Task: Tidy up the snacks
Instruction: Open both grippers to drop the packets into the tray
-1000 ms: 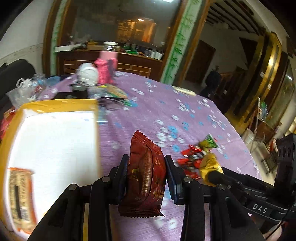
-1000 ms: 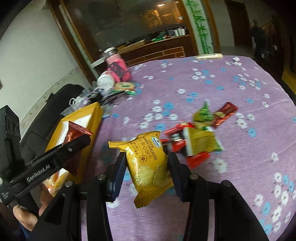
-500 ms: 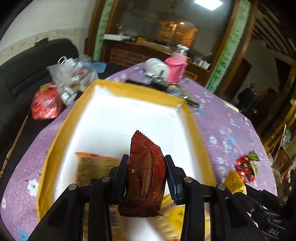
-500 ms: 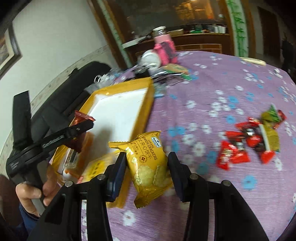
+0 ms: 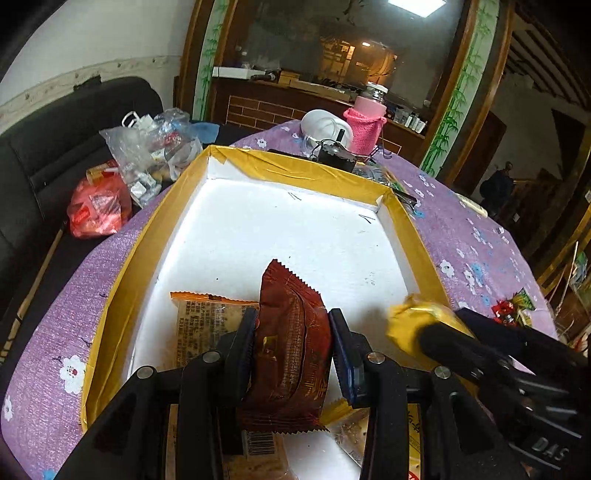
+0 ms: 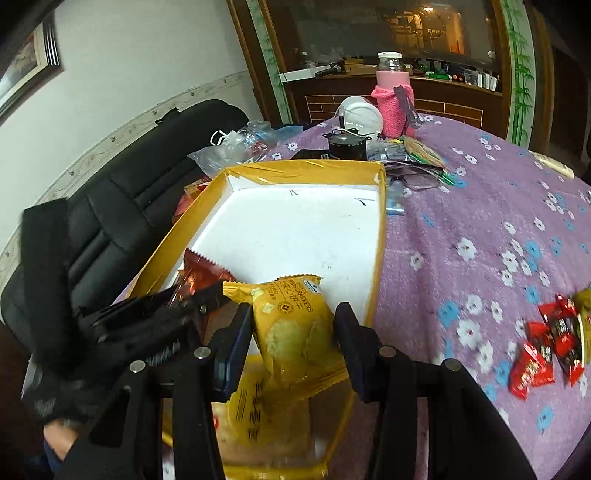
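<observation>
Dark red snack packet (image 5: 291, 350) pinched in left fingers (image 5: 243, 343), yellow cracker packet (image 6: 291, 332) in right fingers (image 6: 349, 332)

Black sofa (image 5: 55, 147) far left of tongs, white wall (image 6: 129, 66) behind; wood cabinet (image 5: 295, 99) ahead, ceiling light (image 5: 417, 5) on.

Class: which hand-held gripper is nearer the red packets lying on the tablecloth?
Right. The right hand-held gripper is at the box's edge beside the red packets; the left hand-held gripper is farther over the box.

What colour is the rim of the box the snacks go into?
Golden yellow rim around a white inside; clearest in the left wrist view.
</observation>
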`<state>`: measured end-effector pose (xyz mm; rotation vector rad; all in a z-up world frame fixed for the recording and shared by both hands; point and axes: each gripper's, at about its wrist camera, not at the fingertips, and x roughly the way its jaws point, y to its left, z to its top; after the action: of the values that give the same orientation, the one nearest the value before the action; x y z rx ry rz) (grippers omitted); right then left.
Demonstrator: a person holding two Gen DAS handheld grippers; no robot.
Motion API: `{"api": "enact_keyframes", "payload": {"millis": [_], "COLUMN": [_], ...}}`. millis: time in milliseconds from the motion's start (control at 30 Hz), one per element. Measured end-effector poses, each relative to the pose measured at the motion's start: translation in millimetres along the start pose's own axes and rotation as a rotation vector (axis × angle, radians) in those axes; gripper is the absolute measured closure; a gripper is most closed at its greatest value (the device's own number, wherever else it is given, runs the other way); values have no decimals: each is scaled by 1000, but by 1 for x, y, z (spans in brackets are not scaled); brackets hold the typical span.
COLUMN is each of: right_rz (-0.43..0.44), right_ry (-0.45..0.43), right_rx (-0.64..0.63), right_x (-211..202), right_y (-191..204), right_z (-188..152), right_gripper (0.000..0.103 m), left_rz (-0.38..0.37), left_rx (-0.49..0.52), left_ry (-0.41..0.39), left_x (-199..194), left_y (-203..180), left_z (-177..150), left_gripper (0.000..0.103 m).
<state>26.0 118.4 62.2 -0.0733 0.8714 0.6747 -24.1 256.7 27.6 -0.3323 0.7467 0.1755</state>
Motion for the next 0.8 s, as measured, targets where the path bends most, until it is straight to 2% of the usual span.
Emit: {"api": "enact_keyframes", "payload": {"millis": [100, 333, 467, 600, 667, 733, 800], "right_rz": [1, 32, 90, 99, 99, 95, 92], "right_ry": [-7, -30, -1, -11, -32, -48, -59], "right_rx": [3, 20, 82, 79, 78, 73, 78], "right_x": [7, 11, 18, 14, 7, 0, -7], "right_y": [-1, -5, -15, -14, -12, -12, -14], "right_z": [-1, -3, -6, -4, -3, -2, -2], "right_gripper": [58, 57, 57, 57, 56, 55, 55], "left_rz": [26, 25, 29, 21, 11, 6, 9], "left_rx": [24, 18, 17, 8, 7, 8, 1], "left_ry": [-24, -18, -17, -6, -7, -18, -34], "left_x": [-2, 0, 0, 1, 1, -3, -8], "left_y": [-3, -1, -2, -1, 0, -1, 1], "left_z": [-1, 1, 0, 1, 2, 2, 2], "left_gripper": [63, 63, 62, 60, 54, 36, 30]}}
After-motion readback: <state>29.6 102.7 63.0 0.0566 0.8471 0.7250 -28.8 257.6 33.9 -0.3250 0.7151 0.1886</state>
